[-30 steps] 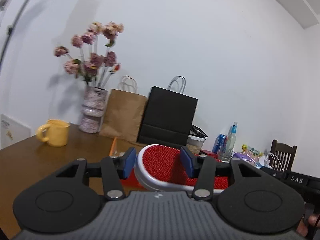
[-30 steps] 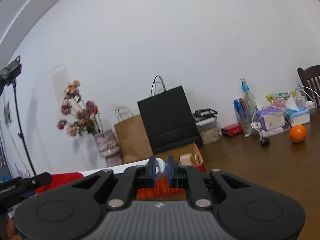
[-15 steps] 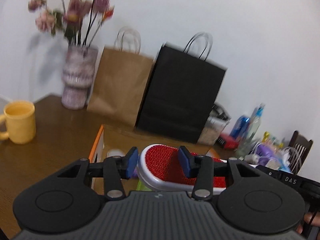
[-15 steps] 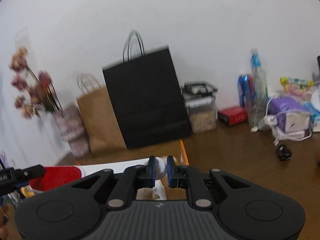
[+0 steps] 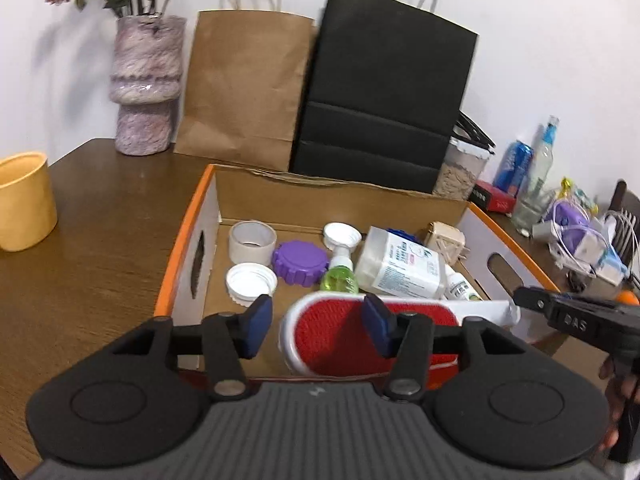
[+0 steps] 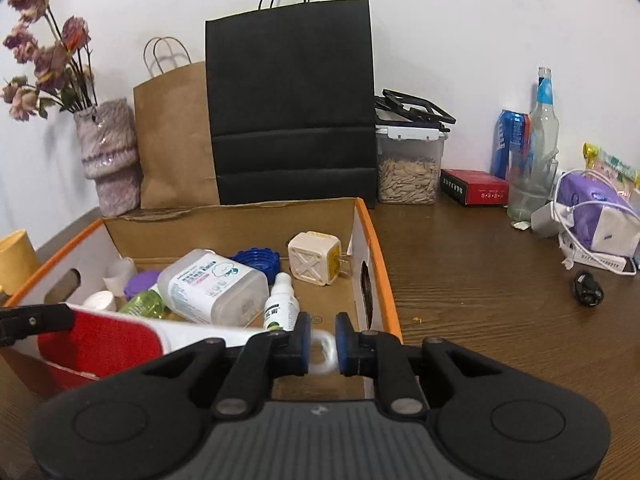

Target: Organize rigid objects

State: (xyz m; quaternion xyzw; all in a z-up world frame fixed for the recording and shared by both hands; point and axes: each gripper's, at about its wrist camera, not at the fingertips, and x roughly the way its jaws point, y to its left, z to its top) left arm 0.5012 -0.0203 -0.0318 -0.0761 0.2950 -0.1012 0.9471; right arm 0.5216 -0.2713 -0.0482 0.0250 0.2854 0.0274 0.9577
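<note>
**Brush held over the box**

While the left gripper stands part open around the red brush, its left pad clear, having just widened, that end could drop unevenly. Three loose caps lie in the box.

Right view: the right gripper pinches the brush's white handle loop; two bottles stand behind.
</note>
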